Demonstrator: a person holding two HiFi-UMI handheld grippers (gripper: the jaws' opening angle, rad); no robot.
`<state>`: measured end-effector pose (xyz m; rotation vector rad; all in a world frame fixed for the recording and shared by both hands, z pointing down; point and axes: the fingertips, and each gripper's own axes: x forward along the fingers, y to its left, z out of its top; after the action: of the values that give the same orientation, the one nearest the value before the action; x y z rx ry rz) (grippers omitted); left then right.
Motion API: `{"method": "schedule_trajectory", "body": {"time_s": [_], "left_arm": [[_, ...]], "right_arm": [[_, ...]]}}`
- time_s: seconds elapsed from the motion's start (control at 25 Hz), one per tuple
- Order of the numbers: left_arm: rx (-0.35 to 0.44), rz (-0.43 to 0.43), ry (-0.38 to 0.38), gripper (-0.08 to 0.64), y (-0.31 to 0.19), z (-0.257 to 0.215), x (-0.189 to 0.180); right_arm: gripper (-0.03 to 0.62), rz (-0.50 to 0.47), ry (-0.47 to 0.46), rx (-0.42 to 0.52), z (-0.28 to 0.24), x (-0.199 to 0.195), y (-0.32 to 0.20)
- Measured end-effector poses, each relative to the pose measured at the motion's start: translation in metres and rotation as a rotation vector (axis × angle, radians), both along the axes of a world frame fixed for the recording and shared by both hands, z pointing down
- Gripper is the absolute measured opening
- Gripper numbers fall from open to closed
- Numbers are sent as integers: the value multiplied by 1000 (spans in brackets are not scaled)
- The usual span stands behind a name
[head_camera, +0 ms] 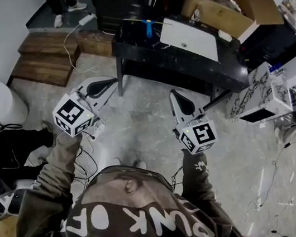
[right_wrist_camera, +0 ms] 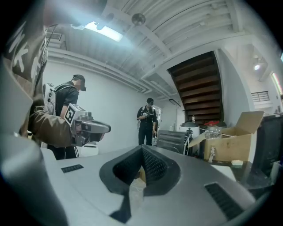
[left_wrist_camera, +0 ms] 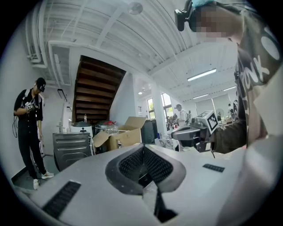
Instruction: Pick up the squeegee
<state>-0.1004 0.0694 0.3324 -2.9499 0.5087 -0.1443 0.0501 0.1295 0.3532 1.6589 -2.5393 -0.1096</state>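
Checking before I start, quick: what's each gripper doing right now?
Left gripper: closed, holding nothing.
Right gripper: closed, holding nothing.

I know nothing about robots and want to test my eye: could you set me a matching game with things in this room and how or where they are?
Things:
1. right gripper
2. cardboard box
3. wooden steps
4. white panel

Place or state:
a. flaps open
b. lying on the black table
c. jaws together, nothing between them
d. on the floor beside the wall

Pairs: 1-c, 2-a, 3-d, 4-b.
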Motion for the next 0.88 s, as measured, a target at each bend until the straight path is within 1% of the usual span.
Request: {"method": "schedule_trajectory", "body": {"time_s": [0.28, 0.4, 0.44, 0.48, 0.6, 0.64, 0.72, 0.76, 0.8, 0.88], "left_arm": [[1, -4, -3, 5, -5, 1, 3], [4, -2, -5, 5, -7, 0, 5], [3, -3, -6, 5, -8, 1, 6], [2, -5, -6, 5, -10, 2, 6], [2, -5, -8, 5, -12, 3, 11], [1, -4, -9, 5, -12, 3, 12], [-2, -3, -8, 5, -13, 3, 14], [-4, -3, -9, 5, -13, 3, 15], [-3, -3, -10, 5, -13, 4, 16], [-1, -3, -14, 5, -13, 5, 18]], "right_arm": [[10, 9, -47, -13, 5, 8, -8], [12, 4, -43, -8, 5, 9, -10], [31, -5, -42, -8, 6, 8, -11], [83, -18, -42, -11, 7, 7, -13], [314, -62, -45, -36, 13, 3, -17], [409, -76, -45, -45, 15, 1, -18], [535, -91, -41, -54, 18, -1, -20], [578, -92, -39, -54, 19, -1, -21], [594, -91, -38, -54, 19, -1, -21], [594, -87, -39, -53, 20, 1, -22]]}}
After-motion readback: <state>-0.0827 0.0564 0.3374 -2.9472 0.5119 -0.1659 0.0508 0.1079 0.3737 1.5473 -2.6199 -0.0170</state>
